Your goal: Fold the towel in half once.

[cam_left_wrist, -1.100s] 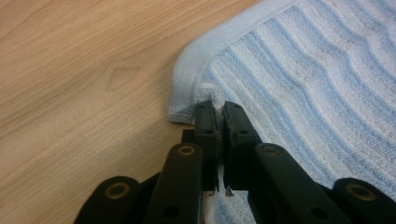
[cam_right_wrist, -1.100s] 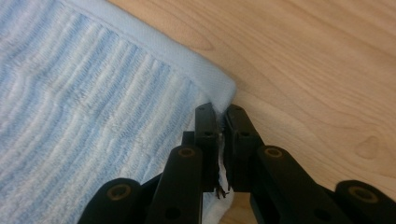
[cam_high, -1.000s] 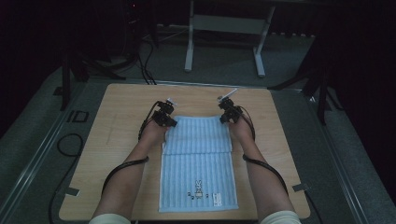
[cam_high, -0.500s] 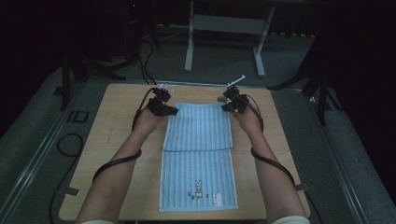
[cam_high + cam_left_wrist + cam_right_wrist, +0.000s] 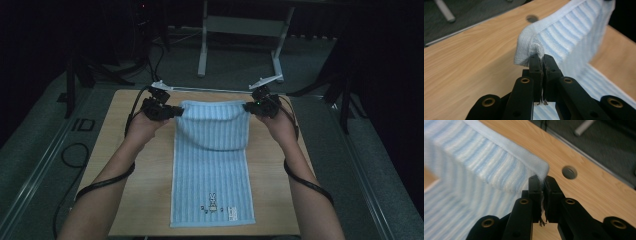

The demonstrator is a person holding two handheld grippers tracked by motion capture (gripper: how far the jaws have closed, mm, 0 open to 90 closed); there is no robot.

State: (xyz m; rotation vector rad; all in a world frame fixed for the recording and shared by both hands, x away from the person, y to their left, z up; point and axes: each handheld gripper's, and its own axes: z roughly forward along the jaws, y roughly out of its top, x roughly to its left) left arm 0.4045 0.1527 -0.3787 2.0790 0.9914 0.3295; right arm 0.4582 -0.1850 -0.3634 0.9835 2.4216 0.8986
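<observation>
High view: striped blue towel [image 5: 212, 170] lies lengthwise down the middle of the bench [image 5: 130, 170], its far end lifted off the wood near the far edge and sagging between the left tool [image 5: 176, 111] and right tool [image 5: 248, 106]. Left gripper view: left tool [image 5: 542, 58] pinched tight on a towel [image 5: 571, 32] corner, fabric bunched above the jaws. Right gripper view: right tool [image 5: 541, 180] likewise clamped on the other corner of the towel [image 5: 486, 167], just beside a round hole [image 5: 569, 172] in the bench.

Dim room, grey floor [image 5: 45, 150], white-legged stand [image 5: 240, 37] beyond the wooden table [image 5: 130, 195].
</observation>
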